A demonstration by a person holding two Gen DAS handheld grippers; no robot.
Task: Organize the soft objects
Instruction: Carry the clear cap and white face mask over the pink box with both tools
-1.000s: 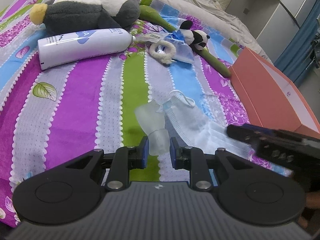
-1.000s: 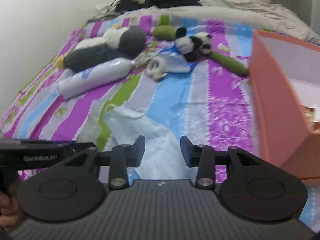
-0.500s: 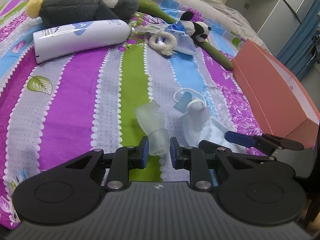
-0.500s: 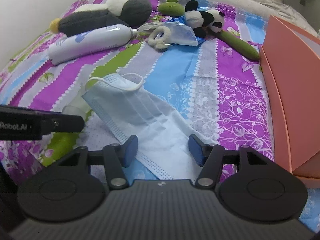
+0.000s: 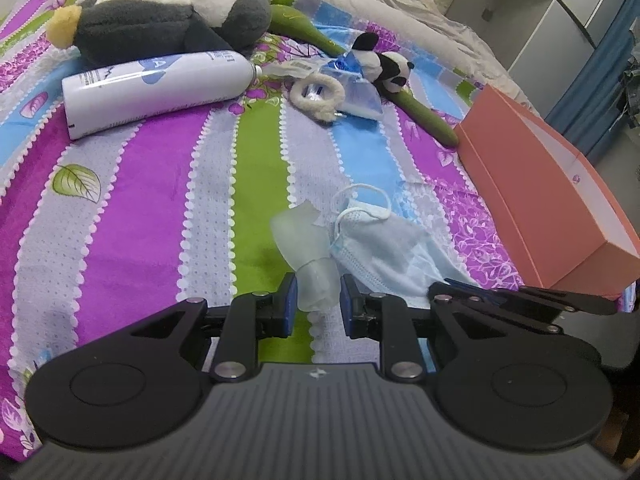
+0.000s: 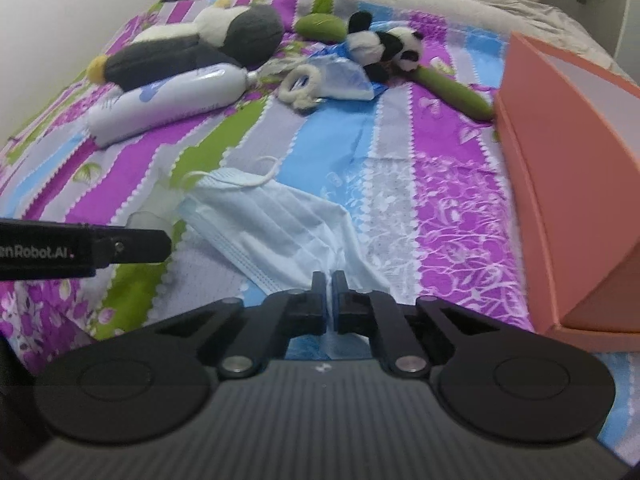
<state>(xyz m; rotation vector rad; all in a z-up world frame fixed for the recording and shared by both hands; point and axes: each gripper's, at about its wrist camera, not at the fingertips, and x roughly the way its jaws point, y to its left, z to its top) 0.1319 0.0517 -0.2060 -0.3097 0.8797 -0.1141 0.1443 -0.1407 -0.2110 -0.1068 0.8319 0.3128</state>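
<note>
Mask (image 6: 280,224) edge pinched between right gripper (image 6: 330,280) fingers.

mask (image 5: 384,248) on bed (image 5: 140,208) | box (image 5: 552,200) right of mask | bottle (image 5: 156,88) far behind | panda toy (image 5: 384,68) behind mask

left claw (image 5: 317,299): angled downward, jaws narrowly parted, gripping something
right claw (image 6: 330,286): angled downward, jaws just snapped closed
</note>
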